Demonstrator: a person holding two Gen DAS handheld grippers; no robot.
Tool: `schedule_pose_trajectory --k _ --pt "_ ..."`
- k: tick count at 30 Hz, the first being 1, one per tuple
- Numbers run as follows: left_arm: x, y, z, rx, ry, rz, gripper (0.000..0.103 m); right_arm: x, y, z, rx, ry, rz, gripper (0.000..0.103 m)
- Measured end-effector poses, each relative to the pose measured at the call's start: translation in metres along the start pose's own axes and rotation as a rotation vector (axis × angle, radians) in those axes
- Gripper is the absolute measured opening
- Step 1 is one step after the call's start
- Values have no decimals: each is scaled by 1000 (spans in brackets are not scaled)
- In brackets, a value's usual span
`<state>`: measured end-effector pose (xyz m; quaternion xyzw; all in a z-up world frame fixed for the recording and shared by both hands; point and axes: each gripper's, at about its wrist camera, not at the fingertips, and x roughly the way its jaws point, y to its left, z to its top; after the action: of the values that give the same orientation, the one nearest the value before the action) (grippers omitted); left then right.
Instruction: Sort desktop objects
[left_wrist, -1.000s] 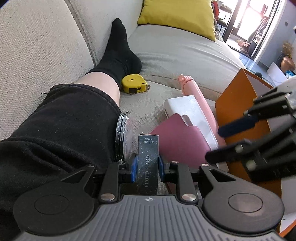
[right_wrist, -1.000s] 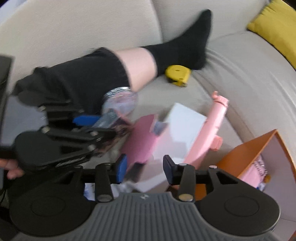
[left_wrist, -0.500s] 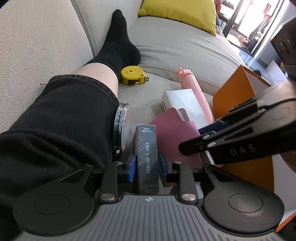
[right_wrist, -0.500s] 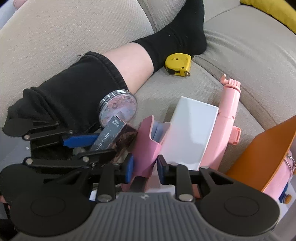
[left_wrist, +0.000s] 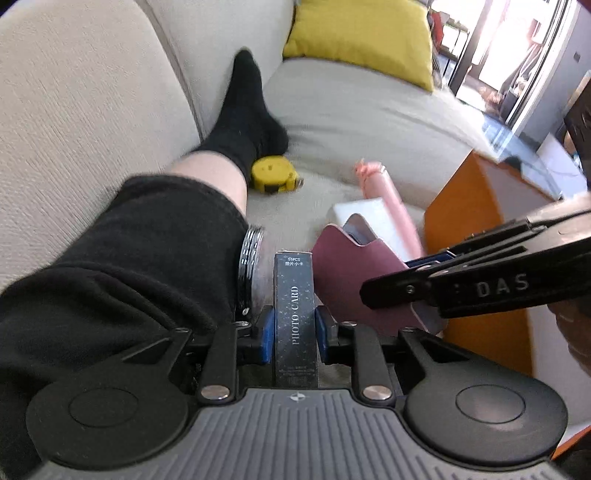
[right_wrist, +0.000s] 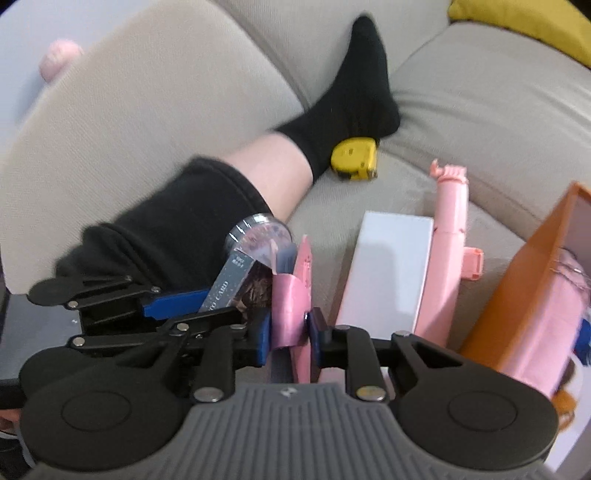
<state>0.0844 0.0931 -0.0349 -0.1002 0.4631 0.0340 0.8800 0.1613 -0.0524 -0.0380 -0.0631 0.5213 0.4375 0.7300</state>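
We hold the photo-card box (left_wrist: 295, 306) lengthwise in our left gripper (left_wrist: 294, 334); our right gripper (right_wrist: 289, 328) pinches the pink wallet (right_wrist: 291, 295) upright. The orange box (right_wrist: 535, 295) stands right, nearer our right.

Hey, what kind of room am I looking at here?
Most likely a home living room: a beige sofa with a yellow cushion, a person's leg in a black sock resting on the seat, and a bright glass door beyond.

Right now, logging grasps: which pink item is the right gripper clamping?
The pink card pouch, pinched by the right gripper; the pink stick lies untouched beside the white box.
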Motion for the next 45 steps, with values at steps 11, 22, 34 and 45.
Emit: schedule_pose_trajectory --k 11,22,34,45 --pt "-84 -50 21 83 -214 -142 26 -123 -19 -41 122 -315 1 23" --pt "-39 -143 50 214 -128 -381 26 -181 -104 -104 372 -419 -315 23" --pt "69 -215 62 191 43 -392 26 -160 -160 -110 510 -382 -368 23" --pt "105 -199 66 93 107 -341 26 -135 -176 -95 542 -345 -376 23"
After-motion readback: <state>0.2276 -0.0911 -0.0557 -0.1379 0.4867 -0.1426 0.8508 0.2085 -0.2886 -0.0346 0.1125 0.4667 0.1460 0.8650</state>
